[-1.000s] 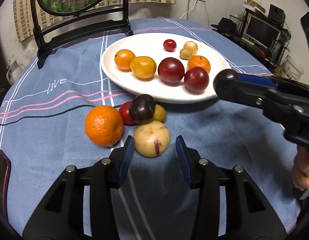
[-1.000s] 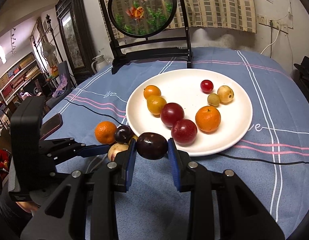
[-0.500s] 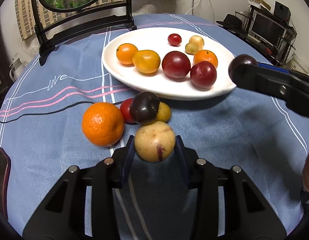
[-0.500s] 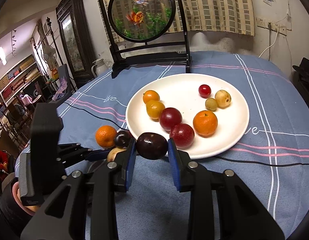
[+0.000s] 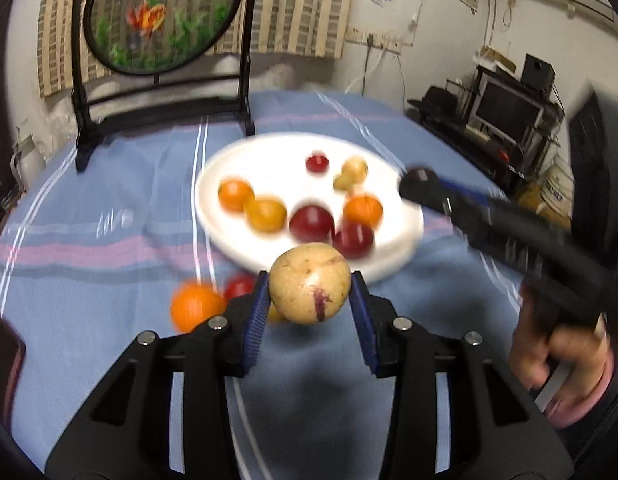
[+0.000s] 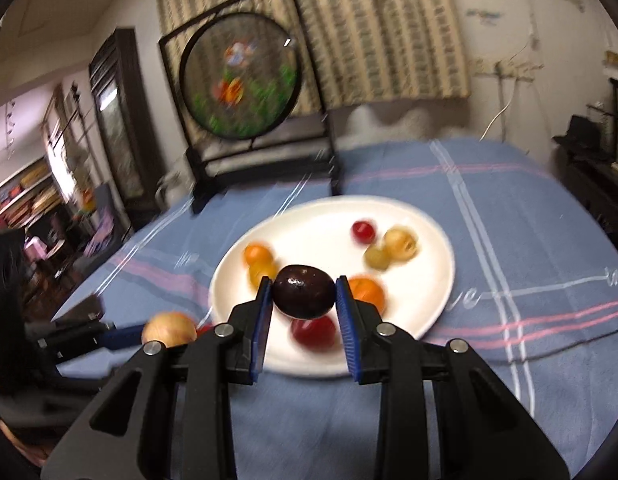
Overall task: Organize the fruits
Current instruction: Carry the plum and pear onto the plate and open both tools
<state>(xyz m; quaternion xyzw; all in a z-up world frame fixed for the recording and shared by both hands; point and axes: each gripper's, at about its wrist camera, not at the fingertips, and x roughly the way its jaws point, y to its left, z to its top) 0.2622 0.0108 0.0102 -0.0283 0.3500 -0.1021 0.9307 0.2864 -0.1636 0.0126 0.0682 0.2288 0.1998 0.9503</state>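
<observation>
- Fruit fills both tools: the left hand-held gripper [image 5: 309, 300] has its blue pads pressed on the two sides of a pale yellow fruit with a purple streak [image 5: 308, 282], which hangs clear of the tabletop [image 5: 109, 240], in front of the near rim of the plate.
- Its jaws have just been closing a little, with that fruit between them.
- The right hand-held gripper [image 6: 304, 300] is clamped on a dark plum [image 6: 303, 291], held over the near part of the white plate [image 6: 425, 280].
- On the plate lie two oranges, a yellow-orange fruit, two red plums, a small red fruit and two small pale ones; all are blurred.
- A large orange [image 5: 195, 306] and a red fruit [image 5: 239, 286] rest on the blue striped cloth to the left of the left tool, off the plate; a yellowish fruit just beside them is mostly hidden behind its pad.
- A hand [image 5: 557, 352] with a pink cuff grips the right tool's handle at the right edge of the left view.
- A round painted screen in a black stand [image 6: 239, 80] stands at the far side of the tabletop.
</observation>
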